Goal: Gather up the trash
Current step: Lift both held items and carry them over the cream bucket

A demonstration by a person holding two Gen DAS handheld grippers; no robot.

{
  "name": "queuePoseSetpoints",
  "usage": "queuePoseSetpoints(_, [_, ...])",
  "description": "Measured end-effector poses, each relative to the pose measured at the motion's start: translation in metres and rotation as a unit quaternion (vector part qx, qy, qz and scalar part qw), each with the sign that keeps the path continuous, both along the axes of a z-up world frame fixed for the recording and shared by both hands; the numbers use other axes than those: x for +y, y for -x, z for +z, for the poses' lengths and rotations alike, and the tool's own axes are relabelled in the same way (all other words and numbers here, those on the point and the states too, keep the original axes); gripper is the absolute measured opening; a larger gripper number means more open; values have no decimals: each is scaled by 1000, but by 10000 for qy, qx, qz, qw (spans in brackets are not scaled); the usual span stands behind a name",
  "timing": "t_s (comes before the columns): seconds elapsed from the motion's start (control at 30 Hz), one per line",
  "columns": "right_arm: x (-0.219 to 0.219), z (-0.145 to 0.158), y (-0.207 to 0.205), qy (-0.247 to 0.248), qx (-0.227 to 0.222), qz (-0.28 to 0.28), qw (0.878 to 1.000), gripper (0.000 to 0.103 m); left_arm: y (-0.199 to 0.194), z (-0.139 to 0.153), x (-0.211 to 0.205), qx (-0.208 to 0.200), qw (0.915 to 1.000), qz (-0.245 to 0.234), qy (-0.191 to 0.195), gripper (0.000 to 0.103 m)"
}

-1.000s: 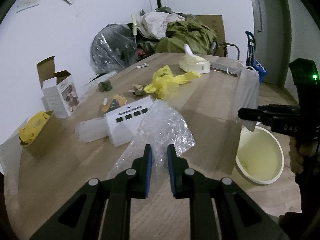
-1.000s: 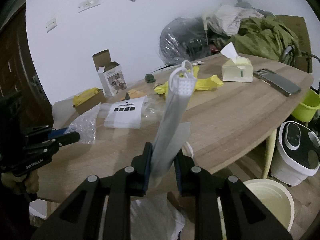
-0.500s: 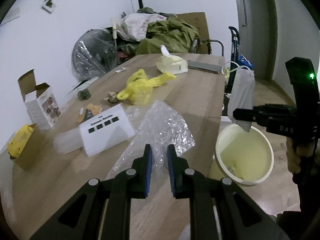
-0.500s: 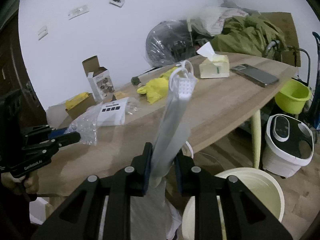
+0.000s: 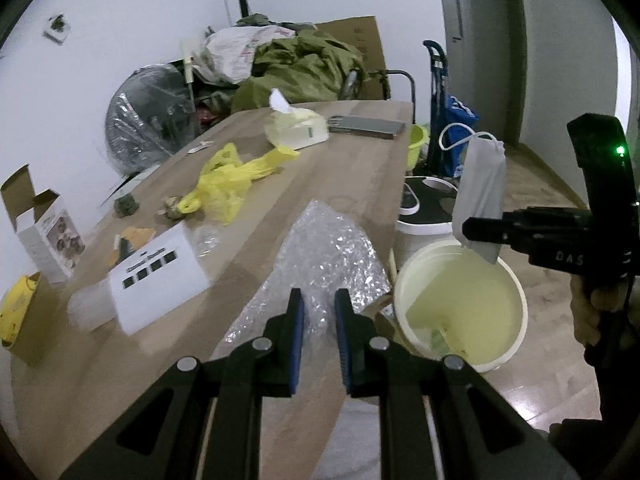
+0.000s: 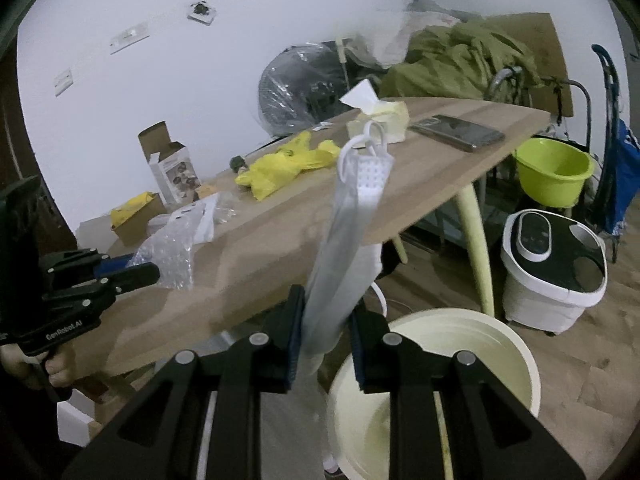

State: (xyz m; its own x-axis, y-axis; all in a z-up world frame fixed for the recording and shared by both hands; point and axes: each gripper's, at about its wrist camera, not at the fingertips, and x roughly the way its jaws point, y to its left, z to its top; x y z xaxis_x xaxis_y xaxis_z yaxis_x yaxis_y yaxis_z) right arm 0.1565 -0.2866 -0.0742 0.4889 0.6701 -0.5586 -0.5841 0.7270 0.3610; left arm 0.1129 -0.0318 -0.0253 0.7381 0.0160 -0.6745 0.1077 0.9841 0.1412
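Note:
My left gripper (image 5: 318,318) is shut on a sheet of clear bubble wrap (image 5: 328,256) and holds it at the table's right edge, beside the cream bin (image 5: 456,308) on the floor. My right gripper (image 6: 324,320) is shut on a grey-white face mask (image 6: 352,216) that stands up from its jaws, above the cream bin (image 6: 436,396). The mask also shows in the left wrist view (image 5: 480,188), over the bin's far rim. The left gripper with the wrap shows at the left of the right wrist view (image 6: 132,270).
On the wooden table (image 5: 340,184) lie a yellow plastic bag (image 5: 228,180), a tissue box (image 5: 296,128), a phone (image 5: 368,124), a white card box (image 5: 156,276) and an opened carton (image 5: 48,232). A white appliance (image 6: 552,264) and a green basin (image 6: 552,172) stand on the floor.
Both grippers have swung right off the table toward the cream bin. The bubble wrap has come to the table edge; the mask is now over the bin.

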Motion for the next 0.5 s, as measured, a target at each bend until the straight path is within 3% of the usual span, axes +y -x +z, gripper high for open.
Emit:
queuePoseSetpoints(0.37, [-47,-32,0,502,242,-447,9974,20,-14,-8,-40,78,9991,-428,14,14])
queuePoseSetpoints(0.5, [-61,-50,-1,780,453,-547,9944,26,-22,-18,-59,206,9980,-589,66,14])
